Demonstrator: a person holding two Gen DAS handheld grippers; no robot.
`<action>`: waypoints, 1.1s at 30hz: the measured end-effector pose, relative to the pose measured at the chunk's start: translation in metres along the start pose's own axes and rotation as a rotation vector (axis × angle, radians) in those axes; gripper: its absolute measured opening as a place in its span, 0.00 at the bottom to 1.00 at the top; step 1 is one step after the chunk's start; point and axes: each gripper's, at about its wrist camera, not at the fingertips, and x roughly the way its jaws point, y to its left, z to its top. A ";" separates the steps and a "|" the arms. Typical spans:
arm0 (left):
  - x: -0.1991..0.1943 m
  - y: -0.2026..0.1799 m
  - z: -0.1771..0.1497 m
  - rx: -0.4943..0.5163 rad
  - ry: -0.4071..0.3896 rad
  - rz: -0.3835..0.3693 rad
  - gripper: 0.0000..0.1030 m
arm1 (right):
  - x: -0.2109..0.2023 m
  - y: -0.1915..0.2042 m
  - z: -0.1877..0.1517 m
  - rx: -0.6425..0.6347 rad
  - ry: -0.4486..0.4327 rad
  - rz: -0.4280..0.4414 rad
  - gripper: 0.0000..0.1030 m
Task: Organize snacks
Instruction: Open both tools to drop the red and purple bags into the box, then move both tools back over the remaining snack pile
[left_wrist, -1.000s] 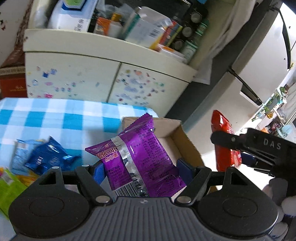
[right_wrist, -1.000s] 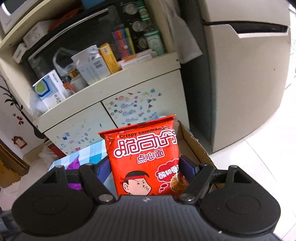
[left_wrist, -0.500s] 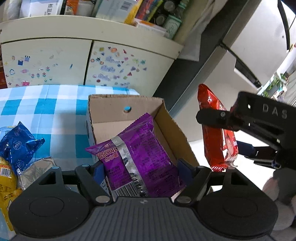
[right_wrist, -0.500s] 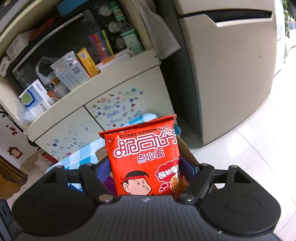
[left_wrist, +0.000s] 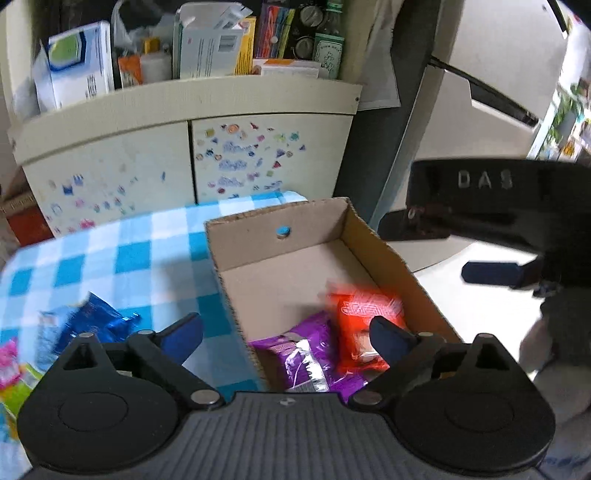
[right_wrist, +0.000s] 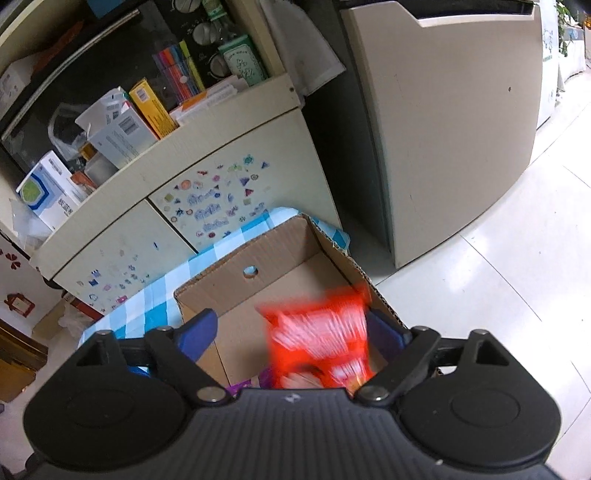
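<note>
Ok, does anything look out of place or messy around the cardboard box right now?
Nothing is spilled or damaged. The purple packet and red packet lie loosely in the cardboard box, the red one blurred mid-drop. Blue packets lie unsorted on the checked cloth.

Red pack (right_wrist: 321, 339) in the box (right_wrist: 236, 266) is motion-smeared in the right wrist view, print unreadable; its lower end is hidden behind the right hand-held gripper (right_wrist: 291, 332) body. Purple pack (left_wrist: 306, 358) beside it in the box is cut off by the left hand-held gripper (left_wrist: 286, 332) body. Blue packs (left_wrist: 88, 321) left of the box are blurred.
</note>
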 end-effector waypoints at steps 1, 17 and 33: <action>-0.001 0.000 0.000 0.009 0.001 0.009 0.96 | 0.000 0.000 0.000 0.001 -0.003 0.000 0.87; -0.014 0.032 -0.009 0.042 0.020 0.145 1.00 | 0.003 0.023 -0.005 -0.093 -0.009 0.018 0.87; -0.044 0.129 -0.013 -0.021 0.022 0.218 1.00 | 0.011 0.069 -0.027 -0.260 -0.063 0.018 0.87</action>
